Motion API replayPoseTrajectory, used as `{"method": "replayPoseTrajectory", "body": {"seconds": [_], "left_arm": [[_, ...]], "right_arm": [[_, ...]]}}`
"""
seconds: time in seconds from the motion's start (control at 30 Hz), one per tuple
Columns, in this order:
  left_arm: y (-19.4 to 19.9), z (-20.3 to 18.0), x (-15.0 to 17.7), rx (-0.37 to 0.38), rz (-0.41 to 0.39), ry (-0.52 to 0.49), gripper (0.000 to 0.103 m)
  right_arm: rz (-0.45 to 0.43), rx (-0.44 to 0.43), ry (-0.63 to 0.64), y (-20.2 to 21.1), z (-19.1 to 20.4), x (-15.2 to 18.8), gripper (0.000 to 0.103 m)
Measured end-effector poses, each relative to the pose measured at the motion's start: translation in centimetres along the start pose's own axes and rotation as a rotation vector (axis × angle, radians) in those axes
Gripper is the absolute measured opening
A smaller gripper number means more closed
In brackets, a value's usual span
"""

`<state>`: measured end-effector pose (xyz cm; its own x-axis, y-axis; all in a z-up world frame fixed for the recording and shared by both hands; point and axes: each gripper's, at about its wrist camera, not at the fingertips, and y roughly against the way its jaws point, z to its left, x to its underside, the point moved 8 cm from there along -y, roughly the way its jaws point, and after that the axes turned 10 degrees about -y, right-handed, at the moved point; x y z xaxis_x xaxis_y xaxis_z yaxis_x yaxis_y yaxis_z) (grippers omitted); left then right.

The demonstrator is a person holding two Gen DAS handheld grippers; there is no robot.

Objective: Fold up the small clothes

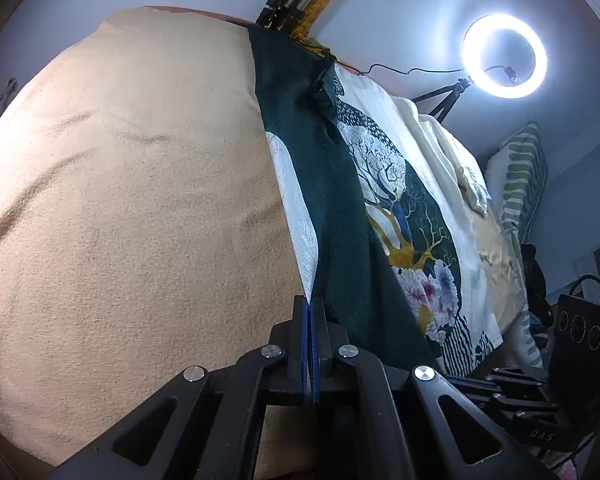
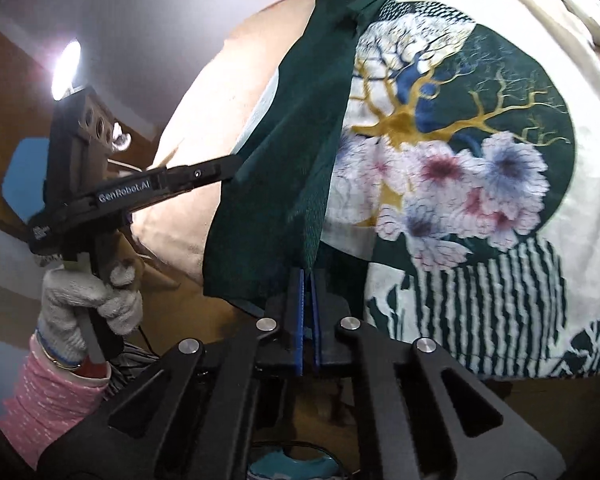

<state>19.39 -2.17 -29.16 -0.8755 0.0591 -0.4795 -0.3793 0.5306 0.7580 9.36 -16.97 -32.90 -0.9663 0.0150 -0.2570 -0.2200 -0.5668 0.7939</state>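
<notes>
Left wrist view shows the left gripper (image 1: 310, 304) clamped on the cloth's (image 1: 340, 216) near edge, its length running away over the bed (image 1: 120, 200), while the right gripper (image 2: 309, 276) pinches the same edge alongside.

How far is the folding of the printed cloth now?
Done: one dark green part of the printed cloth already lies turned over the tree picture. In hand: the left claw and the right claw are each shut on a green edge, and the cloth looks stretched between them. Left: probably carrying this edge across, laying it flat on the beige blanket, then the further folds.
</notes>
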Motion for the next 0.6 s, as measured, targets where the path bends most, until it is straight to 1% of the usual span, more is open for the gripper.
{"method": "replayPoseTrajectory", "body": {"seconds": [0.07, 0.17, 0.23, 0.3, 0.33, 0.37, 0.43, 0.5, 0.53, 0.6], "left_arm": [[-0.2, 0.1, 0.1, -0.018, 0.005, -0.005, 0.0], [-0.4, 0.6, 0.5, -0.046, 0.012, -0.004, 0.0], [-0.1, 0.8, 0.8, -0.074, 0.01, -0.019, 0.0], [0.4, 1.2, 1.0, -0.102, -0.002, -0.018, 0.008], [0.7, 1.4, 1.1, -0.103, -0.007, -0.009, 0.018], [1.2, 1.5, 1.3, -0.1, -0.016, 0.002, 0.024], [2.0, 1.1, 1.8, -0.107, -0.037, -0.007, 0.024], [2.7, 0.1, 2.6, -0.108, -0.049, -0.038, 0.027], [2.9, -0.5, 3.1, -0.111, -0.051, -0.052, 0.027], [3.3, -1.7, 3.6, -0.11, -0.057, -0.073, 0.03]], "right_arm": [[0.006, 0.01, -0.011, -0.2, -0.9, 0.1, 0.004], [0.064, 0.044, -0.023, -1.6, -1.9, 0.8, 0.004], [0.068, 0.03, -0.031, -1.5, -2.0, 0.9, 0.004], [0.05, -0.01, -0.041, -0.4, -2.0, 0.8, 0.004], [0.046, -0.017, -0.043, 0.1, -2.3, 0.9, 0.004], [0.042, -0.017, -0.042, 0.4, -2.5, 0.9, 0.004], [0.026, -0.017, -0.026, 1.2, -2.5, 1.0, 0.004], [-0.005, -0.037, -0.01, 2.4, -2.6, 1.0, 0.004], [-0.019, -0.043, -0.005, 2.7, -2.6, 0.8, 0.007], [-0.067, -0.031, -0.001, 4.3, -3.5, 0.4, 0.021]]}}
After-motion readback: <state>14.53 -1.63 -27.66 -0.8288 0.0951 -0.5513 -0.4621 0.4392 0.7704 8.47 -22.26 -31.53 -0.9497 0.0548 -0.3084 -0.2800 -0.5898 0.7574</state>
